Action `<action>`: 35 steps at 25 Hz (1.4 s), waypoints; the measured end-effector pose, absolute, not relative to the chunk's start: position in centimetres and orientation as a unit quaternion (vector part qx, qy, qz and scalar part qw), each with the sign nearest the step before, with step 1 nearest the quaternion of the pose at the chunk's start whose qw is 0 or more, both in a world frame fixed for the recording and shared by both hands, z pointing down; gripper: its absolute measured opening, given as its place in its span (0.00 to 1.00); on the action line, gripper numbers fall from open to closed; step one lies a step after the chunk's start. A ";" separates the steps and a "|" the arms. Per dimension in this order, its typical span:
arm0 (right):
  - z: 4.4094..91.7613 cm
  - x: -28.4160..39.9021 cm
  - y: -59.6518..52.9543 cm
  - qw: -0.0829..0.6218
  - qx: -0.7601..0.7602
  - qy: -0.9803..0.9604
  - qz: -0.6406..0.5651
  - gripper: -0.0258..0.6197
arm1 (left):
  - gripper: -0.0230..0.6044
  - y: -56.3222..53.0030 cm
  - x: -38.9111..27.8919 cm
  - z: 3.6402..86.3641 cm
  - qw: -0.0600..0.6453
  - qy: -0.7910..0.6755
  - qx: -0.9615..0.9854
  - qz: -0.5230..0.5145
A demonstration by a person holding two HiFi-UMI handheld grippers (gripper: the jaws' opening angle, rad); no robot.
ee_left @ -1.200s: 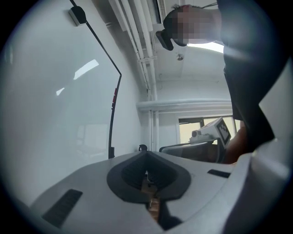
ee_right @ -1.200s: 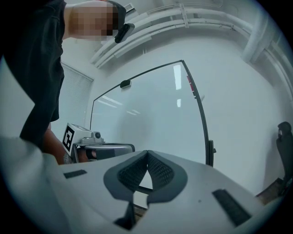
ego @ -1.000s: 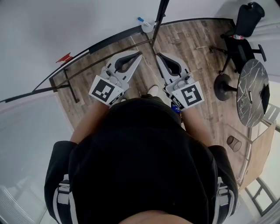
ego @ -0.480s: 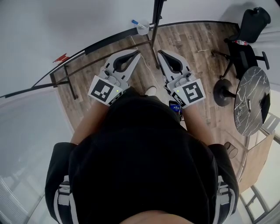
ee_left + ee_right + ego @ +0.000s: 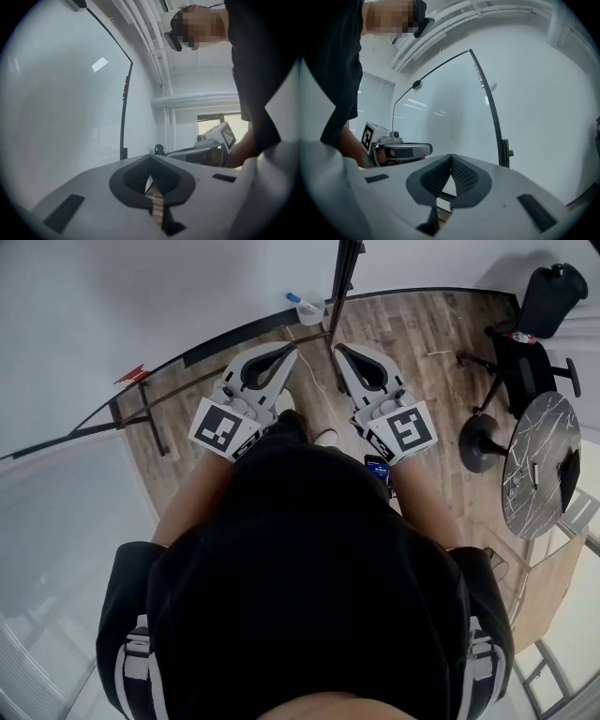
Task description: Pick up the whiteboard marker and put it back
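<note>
I hold both grippers out level in front of me in the head view, above the wooden floor. The left gripper sits at about 11 o'clock from my chest and the right gripper at about 1 o'clock, with their tips angled toward each other but apart. In the left gripper view, the left gripper has its jaws closed tip to tip. Nothing is between them; only a strip of floor shows through the gap behind the tips. In the right gripper view, the right gripper also has its jaws shut and empty. The whiteboard marker, which has a blue end, lies at 12 o'clock from the two grippers, well apart from both. It rests on a small white round holder at the foot of a black upright post. The whiteboard fills the middle of the right gripper view behind its jaws. In the left gripper view it spreads across the 9 o'clock side. A small red object sits at 10 o'clock along the dark frame line; I cannot tell what it is. A black office chair stands at 2 o'clock, and a round marble-topped table at 3 o'clock.
</note>
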State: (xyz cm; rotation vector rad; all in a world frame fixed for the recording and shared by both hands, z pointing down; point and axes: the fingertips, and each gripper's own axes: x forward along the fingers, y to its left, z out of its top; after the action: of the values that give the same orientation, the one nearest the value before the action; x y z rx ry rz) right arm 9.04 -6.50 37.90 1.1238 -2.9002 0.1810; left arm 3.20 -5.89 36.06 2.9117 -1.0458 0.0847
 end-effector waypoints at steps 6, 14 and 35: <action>38.7 7.1 -10.3 0.043 0.361 -0.929 0.062 0.04 | 0.04 -9.9 1.9 36.8 0.025 -0.325 0.945 0.021; 43.1 4.4 -15.5 0.099 0.365 -0.922 0.081 0.04 | 0.04 -14.4 -0.3 39.2 0.018 -0.321 0.946 0.028; 52.8 0.7 -23.1 0.209 0.358 -0.905 0.094 0.05 | 0.04 -19.4 -1.9 44.3 0.042 -0.301 0.952 0.028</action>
State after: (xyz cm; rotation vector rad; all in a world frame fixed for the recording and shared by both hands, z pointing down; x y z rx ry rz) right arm 0.65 -23.13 52.77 0.9956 -2.5176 0.2627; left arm -1.94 -19.42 44.30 2.9137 -0.9204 0.0847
